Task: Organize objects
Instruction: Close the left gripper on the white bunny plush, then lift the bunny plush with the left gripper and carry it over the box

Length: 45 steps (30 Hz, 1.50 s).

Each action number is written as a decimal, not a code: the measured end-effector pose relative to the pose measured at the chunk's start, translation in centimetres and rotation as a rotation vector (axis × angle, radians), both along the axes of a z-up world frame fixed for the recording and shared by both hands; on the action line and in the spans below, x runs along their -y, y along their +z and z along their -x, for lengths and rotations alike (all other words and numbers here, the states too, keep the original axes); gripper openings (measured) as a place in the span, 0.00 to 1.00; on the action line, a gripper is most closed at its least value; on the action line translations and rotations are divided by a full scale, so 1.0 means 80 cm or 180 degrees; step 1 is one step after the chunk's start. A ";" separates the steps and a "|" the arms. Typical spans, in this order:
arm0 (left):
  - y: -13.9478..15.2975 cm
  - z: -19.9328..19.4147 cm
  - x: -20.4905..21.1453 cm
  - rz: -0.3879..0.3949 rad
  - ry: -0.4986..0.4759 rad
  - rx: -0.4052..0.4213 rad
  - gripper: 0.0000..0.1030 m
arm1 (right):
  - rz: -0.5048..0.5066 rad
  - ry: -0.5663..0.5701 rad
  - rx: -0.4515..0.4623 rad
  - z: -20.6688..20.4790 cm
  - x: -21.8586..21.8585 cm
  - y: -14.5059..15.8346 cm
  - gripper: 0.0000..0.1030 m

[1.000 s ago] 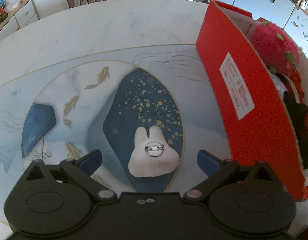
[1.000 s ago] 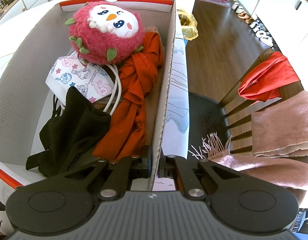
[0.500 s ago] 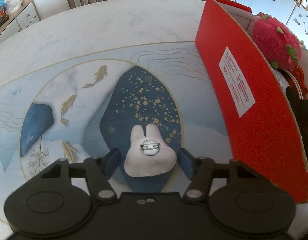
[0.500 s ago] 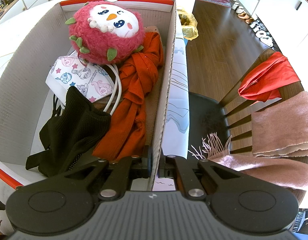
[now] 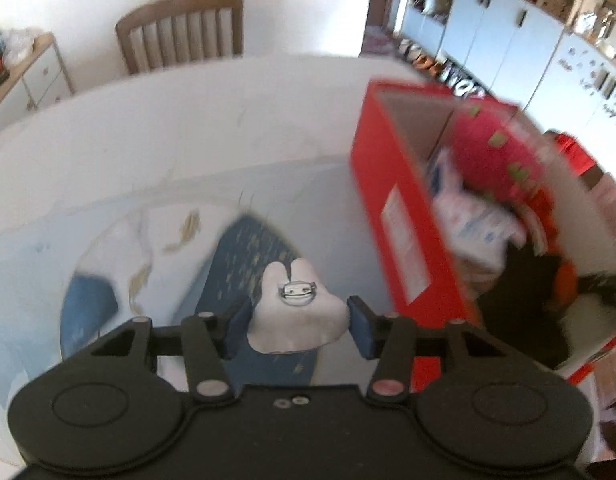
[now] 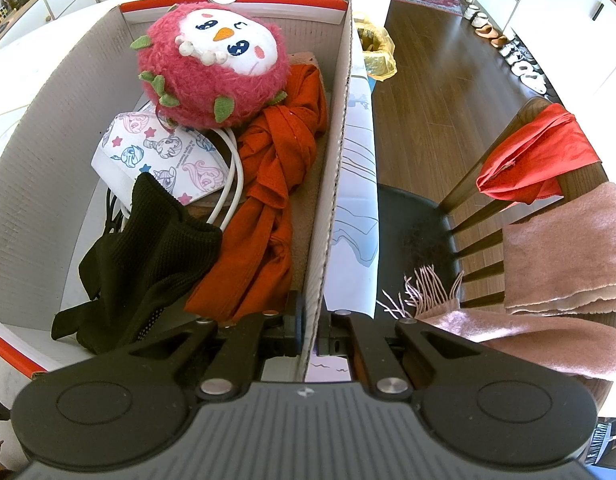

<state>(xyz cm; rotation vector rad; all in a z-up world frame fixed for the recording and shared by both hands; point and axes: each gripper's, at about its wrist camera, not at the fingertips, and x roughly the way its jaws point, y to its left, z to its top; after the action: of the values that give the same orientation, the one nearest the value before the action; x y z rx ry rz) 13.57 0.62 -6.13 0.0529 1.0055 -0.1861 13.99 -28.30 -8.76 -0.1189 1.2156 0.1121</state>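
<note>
- Your left gripper (image 5: pixel 297 326) has a small white bunny-shaped plush brooch with a round metal pin back (image 5: pixel 295 308) between its blue pads (image 5: pixel 236 330). The jaws are closing on its soft sides, and it hangs above the painted blue-and-white tabletop (image 5: pixel 107 216).
- Risk: the plush is squashy and only its lower edge sits between the pads. A quick swing could let it slip out and fall back onto the table.
- Just to the right stands the tall red outer wall of the cardboard box (image 5: pixel 404 232). Carry the brooch too low and it, or your gripper, could hit that wall and push the box.
- Your right gripper (image 6: pixel 312 330) is clamped tight on the box's near right wall (image 6: pixel 332 184), close to the table's right edge; beyond is a dark chair seat (image 6: pixel 412 232).
- Inside the box, a black knit cloth (image 6: pixel 147 260), orange fabric (image 6: pixel 275 184), a printed face mask (image 6: pixel 163 152) and a fluffy pink round toy (image 6: pixel 211 64) fill most of the floor.
- Open room lies along the box's left inner wall (image 6: pixel 39 168).
</note>
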 end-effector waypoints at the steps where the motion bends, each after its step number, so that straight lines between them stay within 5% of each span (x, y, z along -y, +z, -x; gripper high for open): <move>1: 0.009 0.000 0.003 0.0027 -0.0036 0.0057 0.49 | -0.0002 -0.0002 0.0000 0.000 0.000 0.000 0.04; 7: 0.063 0.002 0.037 0.0156 -0.0364 0.0359 0.49 | -0.0003 -0.0003 0.0001 0.000 0.001 -0.001 0.04; 13: 0.081 0.002 0.081 0.0147 -0.0727 0.0424 0.49 | -0.0008 -0.0006 -0.0001 -0.001 0.002 -0.002 0.04; 24: 0.052 -0.013 0.154 -0.0032 -0.1144 0.0247 0.49 | -0.0010 -0.0008 -0.0002 -0.001 0.002 -0.003 0.04; 45: -0.017 -0.035 0.205 -0.0263 -0.1377 -0.0188 0.49 | -0.0015 -0.0014 -0.0004 -0.002 0.004 -0.004 0.04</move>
<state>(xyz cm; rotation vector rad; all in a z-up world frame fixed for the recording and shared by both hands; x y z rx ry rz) 16.39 -15.74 -7.52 0.3433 1.0512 -0.5435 14.12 -28.59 -9.06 -0.1121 1.2168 0.1114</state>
